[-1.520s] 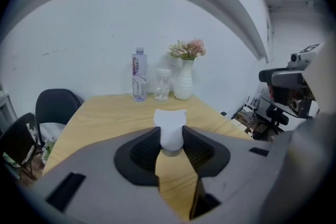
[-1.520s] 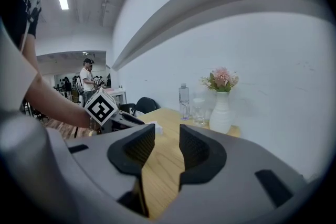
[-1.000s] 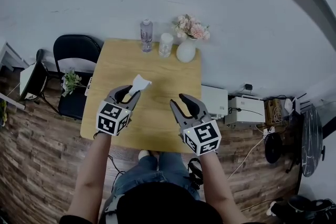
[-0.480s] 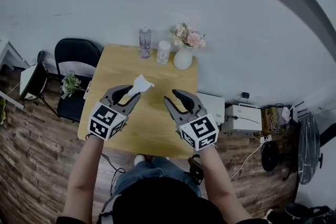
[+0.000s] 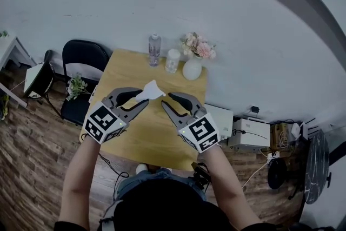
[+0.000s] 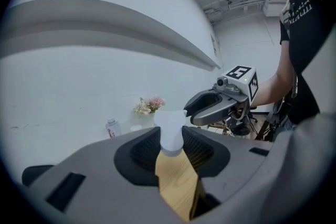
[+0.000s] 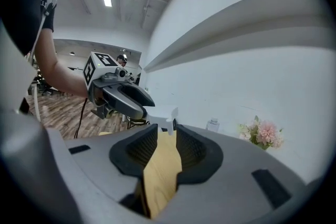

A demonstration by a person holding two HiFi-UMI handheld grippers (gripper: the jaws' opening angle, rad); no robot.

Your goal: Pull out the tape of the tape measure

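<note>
Left tongs (image 5: 144, 98): clamped on white tape measure (image 5: 150, 90), held above the tabletop (image 5: 148, 135) middle. Right tongs (image 5: 166, 100): jaws slightly apart, just closing, tape measure's tip at their mouth, unpinched. Bottle (image 5: 154, 50), cup (image 5: 172, 60), vase (image 5: 192, 68): far edge.

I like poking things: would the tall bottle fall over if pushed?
Probably: the bottle is tall and narrow, so a push near its cap could tip it. It looks like clear plastic, so it's likely light and wouldn't shatter.
</note>
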